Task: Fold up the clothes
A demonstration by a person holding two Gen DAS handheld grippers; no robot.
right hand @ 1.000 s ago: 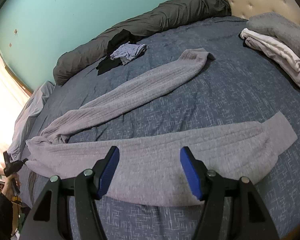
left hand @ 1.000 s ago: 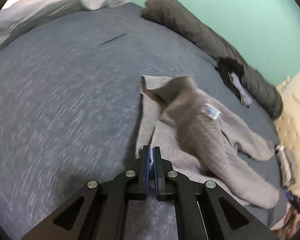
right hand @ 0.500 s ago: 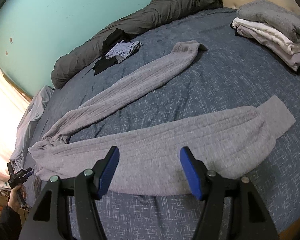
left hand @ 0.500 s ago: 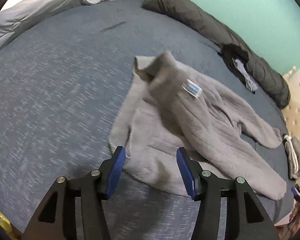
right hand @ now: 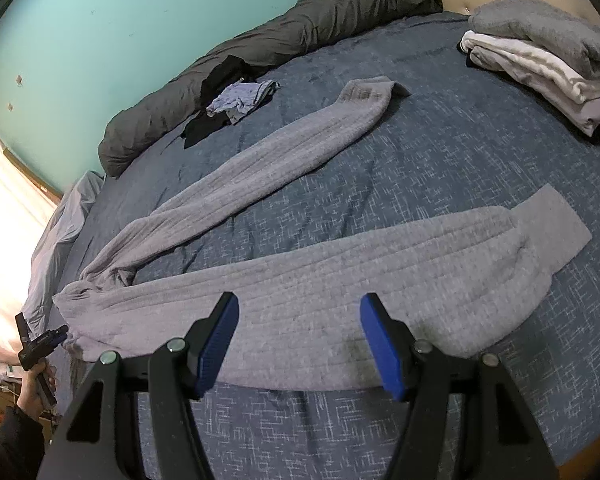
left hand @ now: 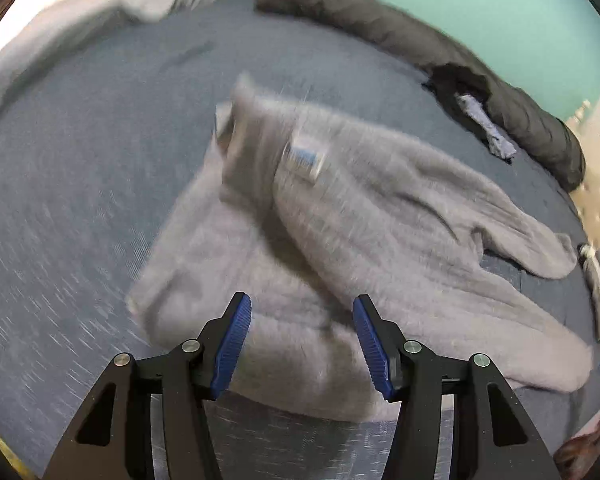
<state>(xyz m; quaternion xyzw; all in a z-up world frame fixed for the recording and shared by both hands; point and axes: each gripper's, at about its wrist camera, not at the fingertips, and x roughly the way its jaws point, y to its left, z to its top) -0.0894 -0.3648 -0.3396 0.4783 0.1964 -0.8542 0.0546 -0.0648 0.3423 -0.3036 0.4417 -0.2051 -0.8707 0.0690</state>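
Sweatpants (left hand: 380, 232), grey and ribbed, lie spread on the blue bed (left hand: 80, 160). In the left wrist view, the waist end is bunched and partly flopped over itself, a white-and-blue label (left hand: 305, 157) showing, and the picture is blurred. The left gripper (left hand: 302, 338) hovers over the near edge of that bunch with its fingers (left hand: 233, 340) spread apart and nothing between them.

From the right wrist view, the two legs run apart in a V, the near leg (right hand: 340, 280) straight across, the far leg (right hand: 260, 160) angled toward a dark rolled duvet (right hand: 300, 28). The right gripper (right hand: 300, 346) hangs over the near leg, fingers wide and empty. A folded stack (right hand: 540, 60) sits near the headboard.

To do this step well, I judge it best to flatten the waist first, then pinch each leg at its hem or edge, a single layer cleanly, and bring one leg squarely onto the other before halving.
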